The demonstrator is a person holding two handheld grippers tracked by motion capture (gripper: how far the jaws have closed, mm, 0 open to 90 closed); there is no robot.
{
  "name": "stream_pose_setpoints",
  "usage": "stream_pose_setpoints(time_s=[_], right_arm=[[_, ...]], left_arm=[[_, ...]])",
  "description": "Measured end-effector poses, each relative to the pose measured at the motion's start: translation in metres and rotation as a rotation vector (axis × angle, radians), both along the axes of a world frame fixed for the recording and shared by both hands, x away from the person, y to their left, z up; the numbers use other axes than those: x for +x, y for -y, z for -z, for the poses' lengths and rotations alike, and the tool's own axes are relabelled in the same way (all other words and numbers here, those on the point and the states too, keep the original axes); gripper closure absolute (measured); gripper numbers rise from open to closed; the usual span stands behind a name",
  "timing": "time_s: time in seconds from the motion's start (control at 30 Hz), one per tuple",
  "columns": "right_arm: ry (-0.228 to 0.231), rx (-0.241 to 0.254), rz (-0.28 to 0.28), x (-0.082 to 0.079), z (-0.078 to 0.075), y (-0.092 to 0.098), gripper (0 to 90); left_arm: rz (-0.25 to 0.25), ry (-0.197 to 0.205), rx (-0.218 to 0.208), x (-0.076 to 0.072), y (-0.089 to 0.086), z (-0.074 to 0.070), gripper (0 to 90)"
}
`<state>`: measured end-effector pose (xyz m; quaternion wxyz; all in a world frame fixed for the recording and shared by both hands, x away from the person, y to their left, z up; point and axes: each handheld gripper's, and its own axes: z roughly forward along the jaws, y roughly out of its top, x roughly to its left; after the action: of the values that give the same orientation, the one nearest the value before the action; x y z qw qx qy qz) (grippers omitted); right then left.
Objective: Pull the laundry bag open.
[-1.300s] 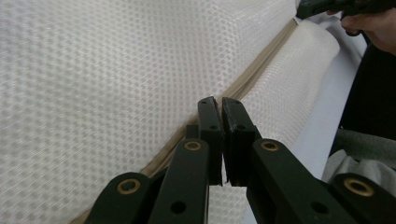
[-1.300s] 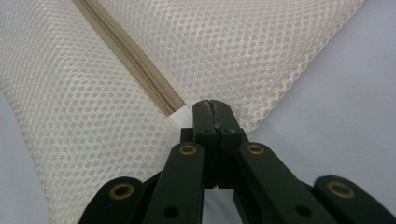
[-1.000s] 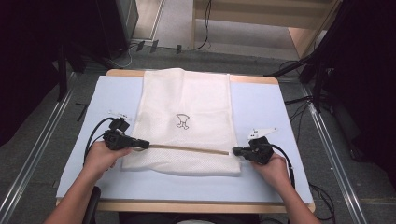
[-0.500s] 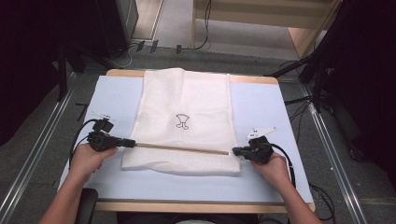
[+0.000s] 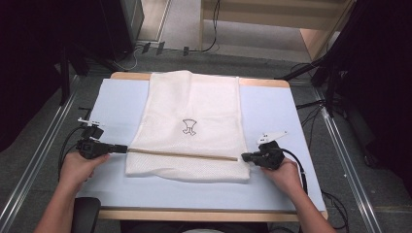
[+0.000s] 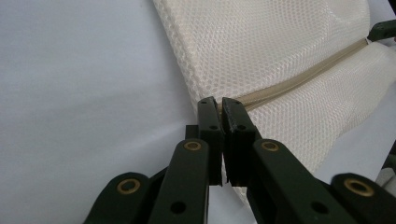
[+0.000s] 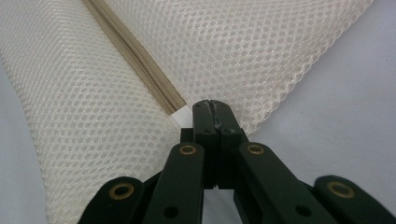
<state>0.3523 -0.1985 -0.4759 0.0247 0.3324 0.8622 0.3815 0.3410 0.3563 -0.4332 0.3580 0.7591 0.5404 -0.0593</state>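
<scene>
Currently the zip is being drawn across the mesh laundry bag (image 5: 194, 126), which lies flat at the table's (image 5: 291, 121) middle, reaching its far edge. Left gripper (image 5: 121, 148) is clenched on the zip pull (image 6: 219, 105) at the bag's left edge; right gripper (image 5: 244, 157) is clenched on the zip's end tab (image 7: 183, 115). Next: release both, if the zip judged fully travelled.

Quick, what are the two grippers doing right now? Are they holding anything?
Left gripper: closed, holding the zip's end at the mesh bag's edge.
Right gripper: closed, holding the bag's other edge.
</scene>
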Motion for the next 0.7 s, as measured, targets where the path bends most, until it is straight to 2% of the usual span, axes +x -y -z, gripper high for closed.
stream_pose_setpoints(time_s=[0.13, 0.23, 0.33, 0.4, 0.5, 0.53, 0.57, 0.6, 0.63, 0.7], right_arm=[[-0.009, -0.006, -0.003, 0.001, -0.001, 0.000, 90.0], [-0.006, -0.013, -0.007, 0.001, -0.001, -0.001, 90.0], [-0.025, -0.029, 0.003, 0.003, -0.004, -0.003, 90.0], [-0.051, -0.024, 0.016, 0.004, -0.005, -0.003, 90.0], [-0.072, 0.022, 0.021, 0.007, -0.007, -0.002, 87.2], [-0.063, 0.033, 0.019, 0.007, -0.008, -0.001, 85.9], [-0.059, 0.043, 0.024, 0.006, -0.010, -0.001, 84.8], [-0.051, 0.051, 0.025, 0.007, -0.010, -0.001, 83.3], [-0.047, 0.055, 0.026, 0.007, -0.012, 0.000, 80.6], [-0.033, 0.062, 0.034, 0.007, -0.013, 0.001, 77.2]], left_arm=[[0.006, 0.009, 0.012, 0.000, 0.003, 0.001, 88.8], [0.008, 0.018, 0.001, -0.001, 0.002, 0.001, 87.6], [0.007, 0.019, -0.007, -0.001, 0.002, 0.002, 85.1], [0.014, 0.035, -0.020, -0.001, 0.002, 0.000, 82.1], [0.020, 0.070, -0.020, -0.002, 0.005, -0.002, 72.8], [0.020, 0.070, -0.020, -0.002, 0.005, -0.002, 69.4], [0.032, 0.095, -0.013, -0.002, 0.008, -0.003, 64.7], [0.032, 0.095, -0.013, -0.002, 0.008, -0.003, 60.9], [0.036, 0.120, 0.003, -0.001, 0.011, -0.003, 56.3], [0.038, 0.141, 0.025, 0.000, 0.013, -0.002, 51.2]])
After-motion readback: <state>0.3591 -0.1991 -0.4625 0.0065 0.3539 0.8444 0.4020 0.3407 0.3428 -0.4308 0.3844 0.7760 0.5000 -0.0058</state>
